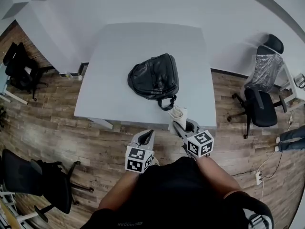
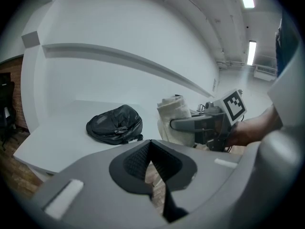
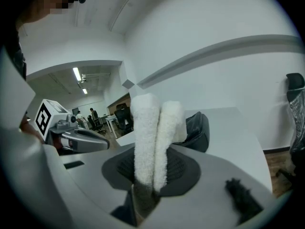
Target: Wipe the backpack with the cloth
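A black backpack [image 1: 154,76] lies flat on the white table [image 1: 114,56], also in the left gripper view as the backpack [image 2: 114,124] and half hidden in the right gripper view as the backpack [image 3: 198,130]. My right gripper [image 1: 179,125] is shut on a folded white cloth [image 1: 178,114], held just off the table's near edge, below the backpack's strap. The cloth [image 3: 152,137] stands upright between the jaws and shows as the cloth [image 2: 175,118] in the left gripper view. My left gripper [image 1: 146,138] is shut with nothing in it, over the floor short of the table.
Black office chairs stand at the right [image 1: 261,104], far left [image 1: 19,68] and lower left [image 1: 43,180]. A person's legs [image 1: 288,137] show at the right edge. Wood floor [image 1: 52,132] surrounds the table; a white wall runs behind it.
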### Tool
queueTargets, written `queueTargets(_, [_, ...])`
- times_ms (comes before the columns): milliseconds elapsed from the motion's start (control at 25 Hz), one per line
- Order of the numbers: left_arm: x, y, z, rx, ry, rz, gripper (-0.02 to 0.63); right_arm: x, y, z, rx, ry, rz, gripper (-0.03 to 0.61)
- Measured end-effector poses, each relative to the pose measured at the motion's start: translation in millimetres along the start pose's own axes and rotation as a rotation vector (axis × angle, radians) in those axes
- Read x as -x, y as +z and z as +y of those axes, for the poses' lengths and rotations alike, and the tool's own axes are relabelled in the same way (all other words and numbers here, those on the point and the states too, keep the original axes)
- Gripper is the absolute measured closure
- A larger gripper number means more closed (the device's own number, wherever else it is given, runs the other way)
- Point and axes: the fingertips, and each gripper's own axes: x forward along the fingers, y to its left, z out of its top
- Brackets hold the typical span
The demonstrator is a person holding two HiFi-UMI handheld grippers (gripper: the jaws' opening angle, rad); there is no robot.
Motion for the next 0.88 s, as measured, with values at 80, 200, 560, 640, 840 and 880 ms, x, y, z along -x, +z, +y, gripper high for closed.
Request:
queueTargets(80, [1, 1, -6, 0.002, 0.012, -0.012, 0.607, 7, -1, 5, 0.006, 0.026, -0.001, 0.485])
queueTargets(200, [3, -1, -16, 0.013, 0.036, -0.021, 0.607, 24, 0, 8, 0.028, 0.059, 0.004, 0.485])
queueTargets(560, [-1, 9, -68, 0.039, 0.090, -0.049, 0.607, 87, 5, 1, 0.047, 0.125, -0.022, 0.485])
queueTargets(640, [-1, 8, -86, 0.035, 0.092, -0.050, 0.607, 102, 3, 2, 0.049, 0.142, -0.030, 0.485])
queueTargets(840, [3, -8, -121, 0.036, 0.105, -0.016, 0.607, 135, -15, 4, 0.039, 0.169, -0.032, 0.485])
queueTargets(880, [4, -12, -127, 0.038, 0.106, -0.009, 0.607, 141, -19, 4, 0.034, 0.172, -0.033, 0.485])
